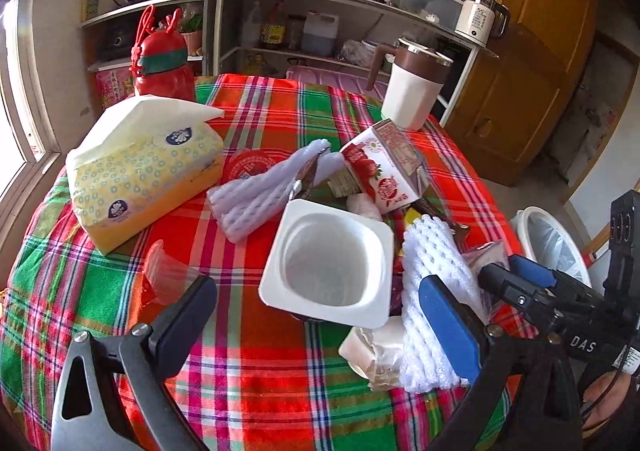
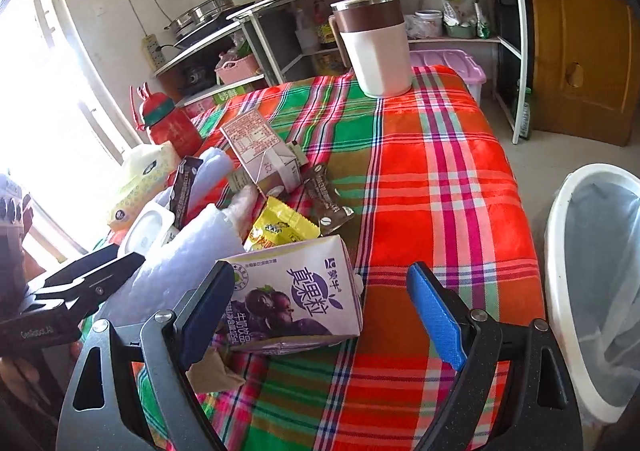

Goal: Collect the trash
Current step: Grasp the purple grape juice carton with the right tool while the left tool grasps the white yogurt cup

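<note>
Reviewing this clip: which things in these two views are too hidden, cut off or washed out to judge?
- White bin: contents unreadable in both views; its clear liner hides them and the right-wrist frame edge cuts it.
- Purple grape milk carton: hidden in the left-wrist view behind the white foam net.
- Window side: overexposed in the right-wrist view.
- White yogurt cup: residue inside too faint to tell.

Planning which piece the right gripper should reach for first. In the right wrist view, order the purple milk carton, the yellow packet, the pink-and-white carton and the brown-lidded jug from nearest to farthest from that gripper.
1. Purple milk carton: between the open fingers, toward the left one.
2. Yellow packet: just behind it.
3. Pink-and-white carton: farther back, left of centre.
4. Brown-lidded jug: at the table's far edge.
</note>
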Demonstrator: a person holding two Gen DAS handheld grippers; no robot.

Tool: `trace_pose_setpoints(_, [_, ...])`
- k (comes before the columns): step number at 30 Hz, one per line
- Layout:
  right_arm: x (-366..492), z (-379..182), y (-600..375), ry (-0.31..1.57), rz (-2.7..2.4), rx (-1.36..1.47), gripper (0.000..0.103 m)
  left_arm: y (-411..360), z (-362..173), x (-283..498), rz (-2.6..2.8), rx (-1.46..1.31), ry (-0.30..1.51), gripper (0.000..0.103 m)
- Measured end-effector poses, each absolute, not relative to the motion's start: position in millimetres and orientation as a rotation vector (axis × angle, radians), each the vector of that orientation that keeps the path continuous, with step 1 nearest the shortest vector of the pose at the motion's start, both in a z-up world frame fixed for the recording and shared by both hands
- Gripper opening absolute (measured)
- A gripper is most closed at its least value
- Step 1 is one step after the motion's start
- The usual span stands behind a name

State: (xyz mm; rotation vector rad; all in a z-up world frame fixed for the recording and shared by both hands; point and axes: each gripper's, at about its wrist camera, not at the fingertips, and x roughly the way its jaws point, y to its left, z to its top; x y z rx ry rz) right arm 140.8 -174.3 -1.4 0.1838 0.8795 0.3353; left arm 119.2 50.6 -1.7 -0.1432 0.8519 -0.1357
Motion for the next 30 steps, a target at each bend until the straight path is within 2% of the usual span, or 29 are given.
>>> trace_pose_setpoints(10, [149,-18,-177,0.965,0.333,0.272,0.088,56,-9,125,-0.118,-0.171,0.877,0.101])
trace_pose_setpoints(13, [154,-21,-178,0.988,0.344,0.319,0.086,53,-11,129,-0.123,-0.157,0.891,0.098])
trace_pose_setpoints(14, [153,-21,-178,0.985,0.345,0.323,0.08,54,-11,128,-0.121,-0.154,0.89,0.095])
trace_pose_setpoints(15, [153,-20,-177,0.978,0.355,0.326,0.067,54,-12,129,-0.117,-0.155,0.894,0.09])
trace_pose_setpoints(16, [151,-18,-177,0.97,0.385,0.339,0.062,54,-13,130,-0.119,-0.16,0.897,0.088])
trace_pose_setpoints(21, [146,-16,-180,0.952,0.379,0.37,0.047,54,-15,127,-0.123,-0.165,0.887,0.075])
trace_pose_setpoints(22, [145,-14,-182,0.945,0.381,0.381,0.045,54,-14,127,-0.122,-0.159,0.879,0.072])
trace_pose_setpoints(25, [142,-11,-186,0.926,0.378,0.395,0.041,55,-12,127,-0.135,-0.171,0.87,0.053])
trace_pose_setpoints(30, [132,-4,-181,0.88,0.368,0.363,0.039,58,-7,121,-0.137,-0.186,0.838,0.051])
